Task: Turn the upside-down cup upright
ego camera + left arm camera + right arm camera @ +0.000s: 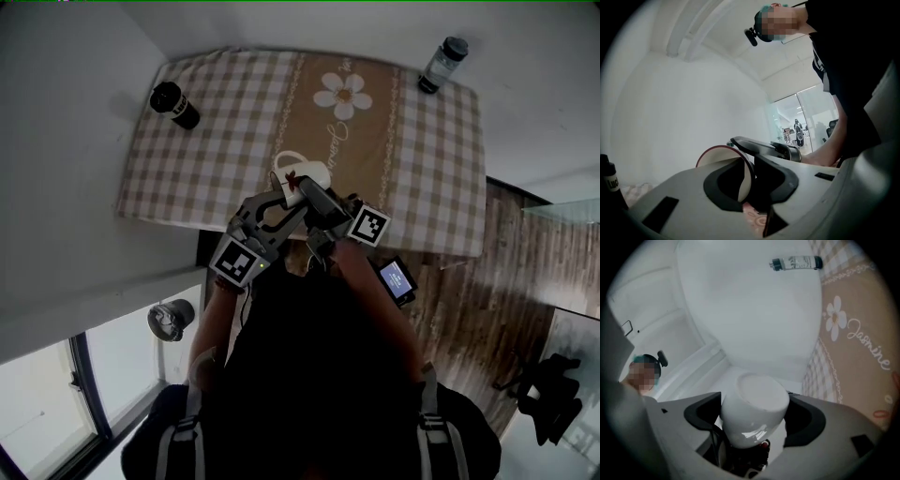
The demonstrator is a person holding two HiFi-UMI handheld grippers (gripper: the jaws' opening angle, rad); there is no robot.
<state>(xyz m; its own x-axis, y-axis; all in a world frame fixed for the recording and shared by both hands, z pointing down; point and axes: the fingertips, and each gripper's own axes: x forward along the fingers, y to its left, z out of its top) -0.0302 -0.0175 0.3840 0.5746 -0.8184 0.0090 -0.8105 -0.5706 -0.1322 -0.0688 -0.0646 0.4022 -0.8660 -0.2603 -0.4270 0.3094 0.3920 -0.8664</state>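
We've got both grippers on the white cup (302,172), held over the near edge of the checked worktop (225,141). Left hand-held gripper (749,180): jaws narrow, pinching the cup's rim wall. Right hand-held gripper (752,414): clamped round the cup's body, base pointing away from its cam. Black bottle (174,104) & clear bottle (442,64) sit at the far corners.

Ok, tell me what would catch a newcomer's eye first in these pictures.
First comes the white cup, clamped from both sides by the left gripper and the right gripper at the near side of the checked tablecloth. After that, the eye goes to the big white flower printed mid-cloth, the black bottle near the far left corner and the clear bottle at the far right corner.
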